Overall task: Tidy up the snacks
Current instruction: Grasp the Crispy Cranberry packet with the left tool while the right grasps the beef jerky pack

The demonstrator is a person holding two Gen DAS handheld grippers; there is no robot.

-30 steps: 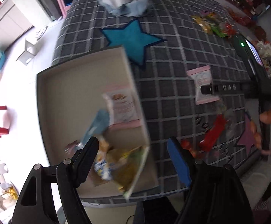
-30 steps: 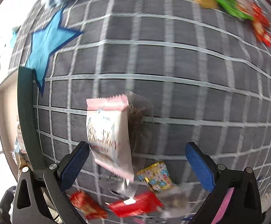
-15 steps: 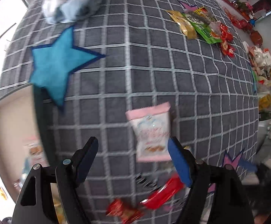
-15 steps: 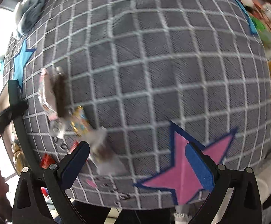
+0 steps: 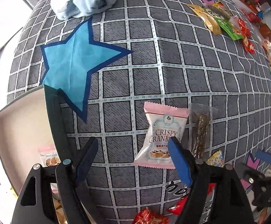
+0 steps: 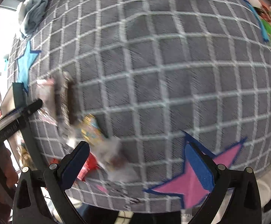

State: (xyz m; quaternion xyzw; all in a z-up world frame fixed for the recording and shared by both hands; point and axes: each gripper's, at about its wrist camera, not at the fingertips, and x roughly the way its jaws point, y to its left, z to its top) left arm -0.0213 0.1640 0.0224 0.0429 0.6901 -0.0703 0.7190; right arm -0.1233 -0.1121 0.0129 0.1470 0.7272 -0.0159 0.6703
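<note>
The left camera is sharp and shows a pink cookie bag (image 5: 161, 138) lying on the checked cloth (image 5: 148, 78) of the bench, partly behind the right finger of the left gripper (image 5: 133, 160), which is open and holds nothing. A clear bag with a brown strip (image 5: 200, 130) lies just right of it. A box (image 5: 23, 130) sits to the left. The right camera is blurry. Only it shows the whole pink star (image 6: 191, 183). The right gripper (image 6: 137, 168) is open and empty too. One blue star (image 5: 74, 65) shows in both
</note>
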